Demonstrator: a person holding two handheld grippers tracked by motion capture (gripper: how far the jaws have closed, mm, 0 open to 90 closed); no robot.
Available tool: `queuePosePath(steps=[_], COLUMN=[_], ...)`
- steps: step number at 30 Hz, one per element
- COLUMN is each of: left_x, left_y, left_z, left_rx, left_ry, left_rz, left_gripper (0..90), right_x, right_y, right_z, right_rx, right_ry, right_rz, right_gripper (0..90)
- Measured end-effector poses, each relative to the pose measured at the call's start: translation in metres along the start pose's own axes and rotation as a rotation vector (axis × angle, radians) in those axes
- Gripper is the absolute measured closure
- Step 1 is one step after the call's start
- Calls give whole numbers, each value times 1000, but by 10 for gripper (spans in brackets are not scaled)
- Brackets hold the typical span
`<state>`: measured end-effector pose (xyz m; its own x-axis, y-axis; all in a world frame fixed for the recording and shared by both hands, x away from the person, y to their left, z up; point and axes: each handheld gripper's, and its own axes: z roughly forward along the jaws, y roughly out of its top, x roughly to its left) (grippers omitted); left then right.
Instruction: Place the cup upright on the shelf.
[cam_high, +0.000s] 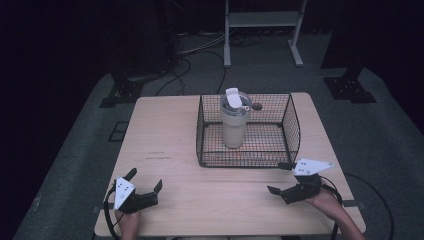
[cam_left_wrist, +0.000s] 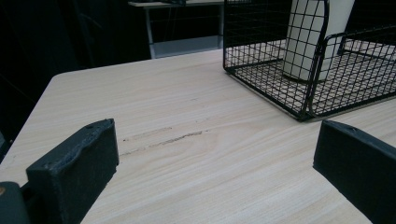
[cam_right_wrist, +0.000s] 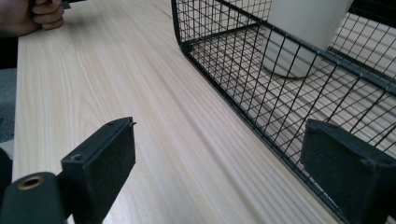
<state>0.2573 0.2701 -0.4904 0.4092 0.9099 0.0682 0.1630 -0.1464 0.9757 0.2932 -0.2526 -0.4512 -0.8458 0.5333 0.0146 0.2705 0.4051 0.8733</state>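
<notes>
Both grippers rest low at the near edge of the desk (cam_high: 165, 125), one at each corner, which leaves the middle free and gives each a straight line toward the basket (cam_high: 292, 117). The left gripper (cam_high: 146, 181) sits at the near left, fingers released and spread wide with nothing between them; in the left gripper view its two fingers (cam_left_wrist: 74, 170) frame bare wood. The right gripper (cam_high: 281, 178) lies at the near right, just beside the basket's near right corner, fingers likewise released and empty; in the right gripper view one finger (cam_right_wrist: 102, 161) is over the desk and the other is in front of the wire wall.

The cup (cam_high: 234, 120) stands upright inside the basket, left of its middle, on the wire floor and apart from all four walls. It is a tall pale tumbler with a clear lid, whose white flap is tipped up. Standing free like that, it can be reached from above over the rim, and the walls would block a low sideways approach.

Count: one desk, one basket, one cup, two grippers, each in one hand. A pale frame stands on the floor beyond the desk.
</notes>
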Motion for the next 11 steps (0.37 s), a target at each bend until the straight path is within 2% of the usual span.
queuePosePath(steps=[7,11], left_x=[0,0], left_y=[0,0], left_z=[0,1], left_rx=[-1,2], left_ry=[2,1], left_rz=[1,1], left_gripper=[0,0], right_x=[2,2], right_y=[-15,-16], right_z=[-1,-3], right_rx=[10,1], right_ry=[3,3], right_rz=[30,37], right_gripper=[97,97])
